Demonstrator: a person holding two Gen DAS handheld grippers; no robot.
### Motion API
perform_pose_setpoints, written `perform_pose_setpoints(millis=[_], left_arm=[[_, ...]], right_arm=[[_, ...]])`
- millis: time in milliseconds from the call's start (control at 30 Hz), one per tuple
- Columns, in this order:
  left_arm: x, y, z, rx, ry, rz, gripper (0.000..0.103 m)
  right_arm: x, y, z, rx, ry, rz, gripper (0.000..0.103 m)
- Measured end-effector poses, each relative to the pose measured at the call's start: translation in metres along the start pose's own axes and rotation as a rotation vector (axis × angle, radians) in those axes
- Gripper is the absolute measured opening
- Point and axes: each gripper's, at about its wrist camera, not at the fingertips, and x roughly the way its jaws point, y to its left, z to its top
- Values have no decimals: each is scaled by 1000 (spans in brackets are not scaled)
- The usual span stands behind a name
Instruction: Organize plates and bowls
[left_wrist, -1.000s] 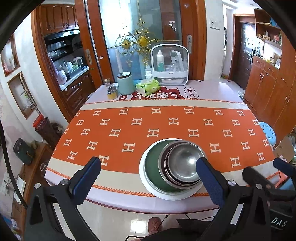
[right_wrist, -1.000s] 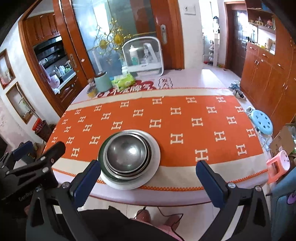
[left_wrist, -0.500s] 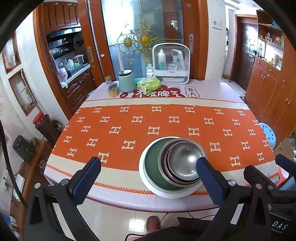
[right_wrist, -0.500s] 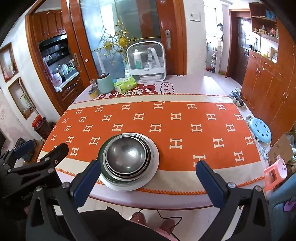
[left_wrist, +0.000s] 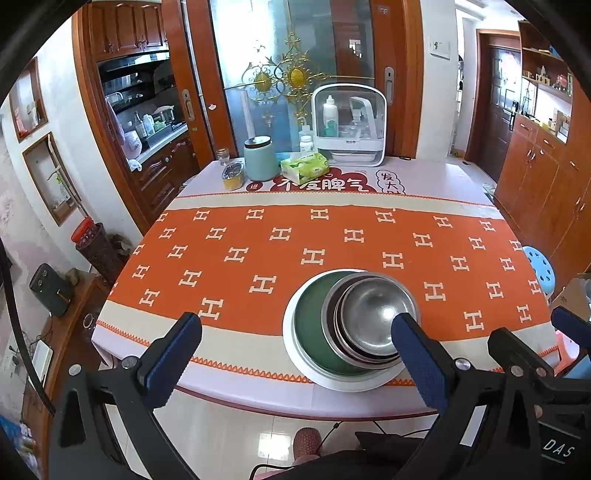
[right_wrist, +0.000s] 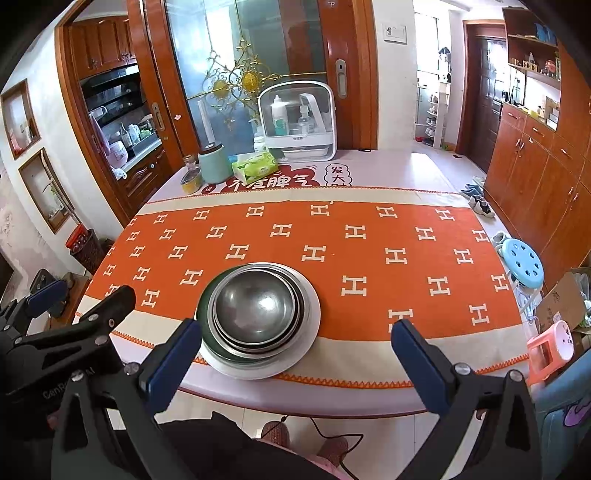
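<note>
One stack of dishes — a white plate (left_wrist: 314, 365), a green plate (left_wrist: 308, 325) and nested steel bowls (right_wrist: 255, 314), their number unclear — sits near the tablecloth's (right_wrist: 369, 236) front edge. Two grippers hover short of it, left gripper (left_wrist: 295, 354) and right gripper (right_wrist: 295, 354) — both wide apart, holding nothing.

Both grippers, left (left_wrist: 295, 354) and right (right_wrist: 295, 350), raised and drawn back from counter (left_wrist: 258, 384); more far wall visible. Bowl stack (right_wrist: 255, 310) sits slightly farther off.
</note>
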Motion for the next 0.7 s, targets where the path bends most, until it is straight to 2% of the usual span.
perform_pose_setpoints(millis=[700], left_arm=[[2, 0, -2, 9, 11, 0, 102]], right_arm=[[2, -3, -3, 13, 14, -14, 103]])
